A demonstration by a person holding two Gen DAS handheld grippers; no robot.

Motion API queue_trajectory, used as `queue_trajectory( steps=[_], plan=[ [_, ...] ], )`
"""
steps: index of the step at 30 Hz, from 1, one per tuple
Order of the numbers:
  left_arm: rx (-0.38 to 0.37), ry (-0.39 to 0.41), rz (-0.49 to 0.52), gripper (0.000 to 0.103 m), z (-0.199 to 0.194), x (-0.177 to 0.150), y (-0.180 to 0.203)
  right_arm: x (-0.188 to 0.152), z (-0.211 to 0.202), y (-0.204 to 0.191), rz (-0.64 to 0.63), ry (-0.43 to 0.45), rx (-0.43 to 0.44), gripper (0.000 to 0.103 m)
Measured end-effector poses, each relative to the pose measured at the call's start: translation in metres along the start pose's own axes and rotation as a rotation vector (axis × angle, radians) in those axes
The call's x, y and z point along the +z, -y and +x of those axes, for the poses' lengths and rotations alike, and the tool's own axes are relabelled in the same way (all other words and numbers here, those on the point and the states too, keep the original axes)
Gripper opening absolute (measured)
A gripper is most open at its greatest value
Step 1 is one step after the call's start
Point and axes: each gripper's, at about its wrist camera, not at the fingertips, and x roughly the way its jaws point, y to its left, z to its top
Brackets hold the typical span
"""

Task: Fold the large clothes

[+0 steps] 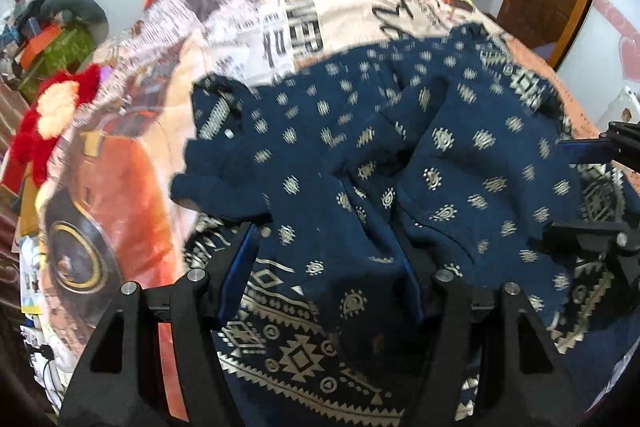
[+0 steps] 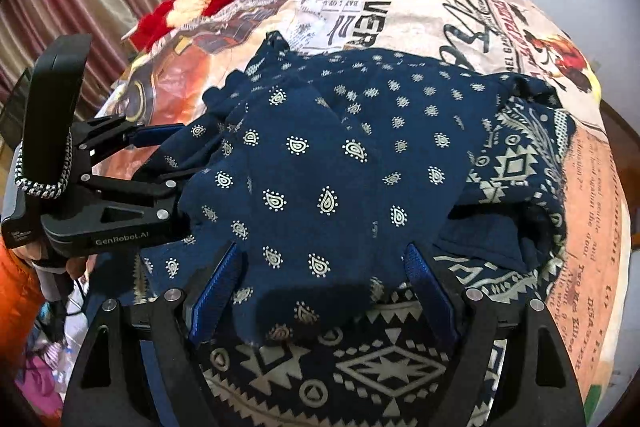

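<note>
Now | navy patterned garment (image 2: pixel 328 163): rumpled on bed's printed blanket (image 2: pixel 400 15) | left gripper (image 1: pixel 320 279): jaws spread, cloth between them, not pinched | right gripper (image 2: pixel 324 275): jaws wide apart, straddling a fold, nothing clamped

A bed under a printed newspaper-and-car bedspread (image 2: pixel 400 11) carries a crumpled navy patterned garment (image 2: pixel 320 155) and a red plush toy (image 2: pixel 188 7).

Garment (image 2: pixel 328 163) spread on blanket (image 2: pixel 420 7), folded half atop bordered half. Left gripper (image 2: pixel 160 163) at its left edge, right gripper (image 2: pixel 324 291) at near edge. Toy (image 2: pixel 188 7) behind, left.
</note>
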Motion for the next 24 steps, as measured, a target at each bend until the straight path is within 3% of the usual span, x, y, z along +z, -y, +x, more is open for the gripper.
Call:
queue_trajectory(
  steps=[7,12,18,24],
  plan=[
    [0.046,0.174,-0.012,0.064,-0.069,-0.001,-0.019,-0.001,-0.061,0.009,0.025,0.164,-0.076,0.082],
    [0.072,0.236,-0.05,0.069,-0.104,-0.018,-0.037,-0.013,-0.106,0.01,0.041,0.272,-0.154,0.083],
    [0.071,0.213,-0.112,0.071,-0.116,-0.054,-0.057,-0.045,-0.14,0.006,0.057,0.339,-0.212,0.088],
    [0.042,0.099,-0.205,0.075,-0.096,-0.106,-0.082,-0.091,-0.137,0.012,0.133,0.296,-0.228,0.088]
  ],
)
